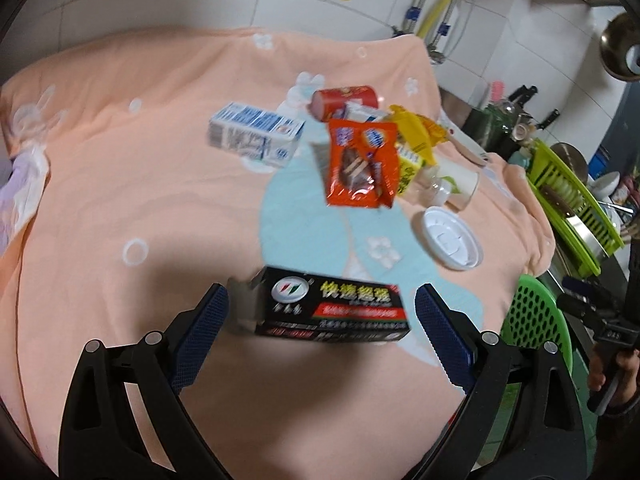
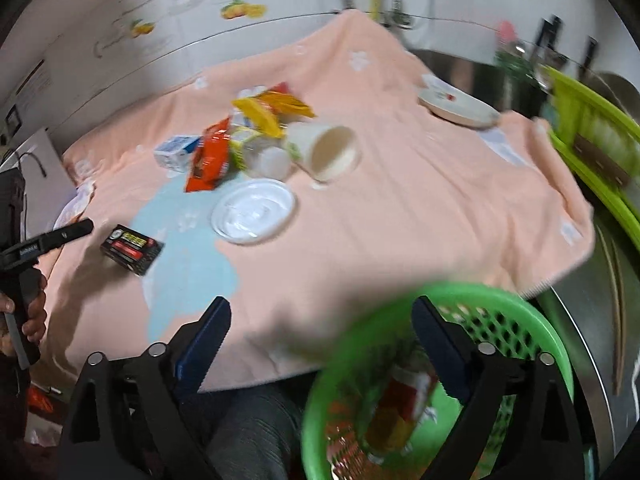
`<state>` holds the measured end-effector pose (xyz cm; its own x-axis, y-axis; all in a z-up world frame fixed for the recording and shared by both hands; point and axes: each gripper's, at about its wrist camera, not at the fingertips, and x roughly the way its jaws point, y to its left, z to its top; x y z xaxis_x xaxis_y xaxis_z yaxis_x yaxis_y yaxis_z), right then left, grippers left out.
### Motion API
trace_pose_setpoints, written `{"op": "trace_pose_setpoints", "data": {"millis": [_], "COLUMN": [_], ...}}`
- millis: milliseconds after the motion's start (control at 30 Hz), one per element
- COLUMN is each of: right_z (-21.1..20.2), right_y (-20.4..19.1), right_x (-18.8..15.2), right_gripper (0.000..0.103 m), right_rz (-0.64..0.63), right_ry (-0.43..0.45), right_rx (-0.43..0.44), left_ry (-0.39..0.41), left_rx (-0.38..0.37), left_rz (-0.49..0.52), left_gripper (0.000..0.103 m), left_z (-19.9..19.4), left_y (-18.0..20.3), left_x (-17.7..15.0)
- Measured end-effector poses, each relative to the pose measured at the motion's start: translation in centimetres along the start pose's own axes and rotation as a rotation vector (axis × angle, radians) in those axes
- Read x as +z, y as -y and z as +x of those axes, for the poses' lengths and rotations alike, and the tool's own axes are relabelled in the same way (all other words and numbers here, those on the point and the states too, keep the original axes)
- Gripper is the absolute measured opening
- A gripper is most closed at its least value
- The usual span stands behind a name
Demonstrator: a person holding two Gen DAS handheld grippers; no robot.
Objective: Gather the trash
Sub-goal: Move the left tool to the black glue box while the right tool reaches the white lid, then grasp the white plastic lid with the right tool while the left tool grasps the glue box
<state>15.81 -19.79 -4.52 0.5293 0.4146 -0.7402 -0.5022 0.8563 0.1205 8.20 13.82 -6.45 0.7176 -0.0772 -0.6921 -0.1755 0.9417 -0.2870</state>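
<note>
The flat black cardboard box with red and white print (image 1: 326,307) lies on the peach cloth-covered counter (image 1: 120,184), near its front edge and well apart from the main litter heap. The left gripper (image 1: 322,332) hangs over it with its jaws spread wide, one blue pad on each side of the box's short ends; neither pad appears to press on it, though blur makes the contact hard to judge. Being an empty-looking carton with one flap loose at its left end, it is probably light and easily crushed, so a gentle pinch across the narrow width or the closed end would likely suit better than the flapped end.

Further back lie a blue-and-white milk carton (image 1: 256,136), an orange crinkly snack wrapper (image 1: 360,164), a red cylindrical tube (image 1: 346,100), a yellow wrapper (image 1: 416,132), a tipped white paper cup (image 2: 324,152) and a round white plastic lid (image 2: 254,210). The wrappers are soft and slippery; the cup and lid are thin and would buckle if squeezed hard.

The right gripper (image 2: 322,336) holds nothing, its jaws standing wide above the green perforated plastic basket (image 2: 532,320) at the counter's front right corner. Inside the basket sits red and yellow packaging (image 2: 400,408), too blurred to name.
</note>
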Motion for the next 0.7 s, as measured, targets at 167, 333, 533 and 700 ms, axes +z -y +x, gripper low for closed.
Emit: {"op": "trace_pose_setpoints", "data": {"millis": [167, 333, 533, 700], "right_z": [3.4, 7.1, 11.0, 13.1], "right_y": [-2.5, -4.2, -5.3, -5.7], "right_x": [2.4, 4.3, 5.8, 6.3], "right_gripper": [0.091, 0.092, 0.094, 0.095], "right_rz": [-0.079, -0.157, -0.201, -0.232], "right_ry": [-0.023, -0.055, -0.104, -0.131], "right_rx": [0.045, 0.072, 0.116, 0.135], "left_ry": [-0.056, -0.097, -0.15, -0.156], "left_rx": [-0.007, -0.034, -0.068, -0.053], "left_rz": [-0.05, -0.127, -0.23, -0.263], "left_gripper": [0.093, 0.093, 0.093, 0.093], "left_z": [1.0, 1.8, 3.2, 3.8], "left_y": [-0.7, -0.9, -0.9, -0.5], "left_x": [-0.9, -1.3, -1.8, -1.9]}}
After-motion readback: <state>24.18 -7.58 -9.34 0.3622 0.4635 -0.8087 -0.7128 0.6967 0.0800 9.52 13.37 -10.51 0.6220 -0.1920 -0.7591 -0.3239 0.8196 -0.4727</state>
